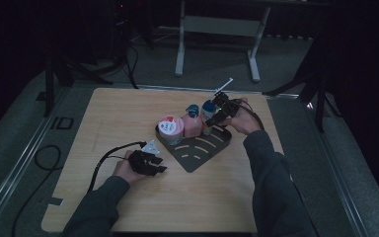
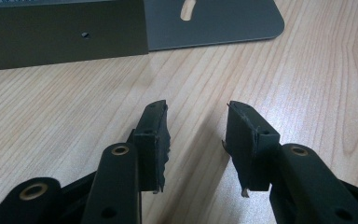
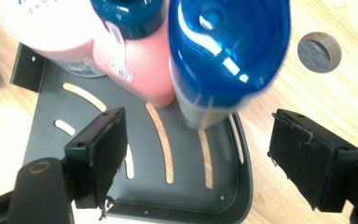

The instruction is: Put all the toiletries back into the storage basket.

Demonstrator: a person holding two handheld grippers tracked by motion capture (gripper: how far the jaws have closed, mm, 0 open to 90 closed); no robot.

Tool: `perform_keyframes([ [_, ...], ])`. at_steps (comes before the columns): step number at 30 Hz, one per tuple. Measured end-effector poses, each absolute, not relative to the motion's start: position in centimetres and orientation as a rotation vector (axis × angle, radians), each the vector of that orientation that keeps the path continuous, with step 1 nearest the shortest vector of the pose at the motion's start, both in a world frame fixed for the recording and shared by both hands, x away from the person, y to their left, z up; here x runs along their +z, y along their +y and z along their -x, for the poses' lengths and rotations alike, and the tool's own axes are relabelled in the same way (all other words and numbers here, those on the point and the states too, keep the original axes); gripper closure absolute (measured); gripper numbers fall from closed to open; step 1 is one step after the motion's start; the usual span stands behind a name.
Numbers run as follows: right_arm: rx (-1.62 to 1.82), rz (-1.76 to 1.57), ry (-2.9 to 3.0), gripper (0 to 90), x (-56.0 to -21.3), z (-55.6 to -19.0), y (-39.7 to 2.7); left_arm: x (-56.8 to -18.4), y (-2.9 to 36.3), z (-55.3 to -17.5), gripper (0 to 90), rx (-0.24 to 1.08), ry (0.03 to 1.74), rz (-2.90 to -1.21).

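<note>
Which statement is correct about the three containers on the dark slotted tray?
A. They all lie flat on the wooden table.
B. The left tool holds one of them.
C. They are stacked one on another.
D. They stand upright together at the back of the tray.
D: the white tub, pink bottle and blue-capped bottle stand upright side by side at the tray's far edge.

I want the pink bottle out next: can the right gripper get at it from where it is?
Probably not directly. The right gripper stands open facing the blue-capped grey bottle, which stands touching the pink bottle with the teal cap on the dark slotted tray.
</note>
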State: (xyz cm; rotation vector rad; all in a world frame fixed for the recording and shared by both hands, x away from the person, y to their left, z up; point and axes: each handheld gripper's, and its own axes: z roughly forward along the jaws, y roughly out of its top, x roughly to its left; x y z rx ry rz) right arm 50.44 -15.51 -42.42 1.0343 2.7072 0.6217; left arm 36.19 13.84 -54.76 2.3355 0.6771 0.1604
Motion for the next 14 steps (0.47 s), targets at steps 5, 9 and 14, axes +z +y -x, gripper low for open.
perform_keyframes([
  [5, 0.641, -1.024, 2.705, 18.8, -42.6, -49.7, -16.3, -54.8, 13.9, -36.2, 58.4, 0.161, 0.676, -2.337],
  [9, 0.645, -1.014, 2.703, 18.7, -42.8, -49.0, -16.9, -54.8, 13.9, -36.2, 58.4, 0.160, 0.676, -2.337],
  [14, 0.654, -1.016, 2.697, 18.8, -43.0, -48.5, -17.5, -54.8, 13.9, -36.2, 58.4, 0.160, 0.677, -2.336],
])
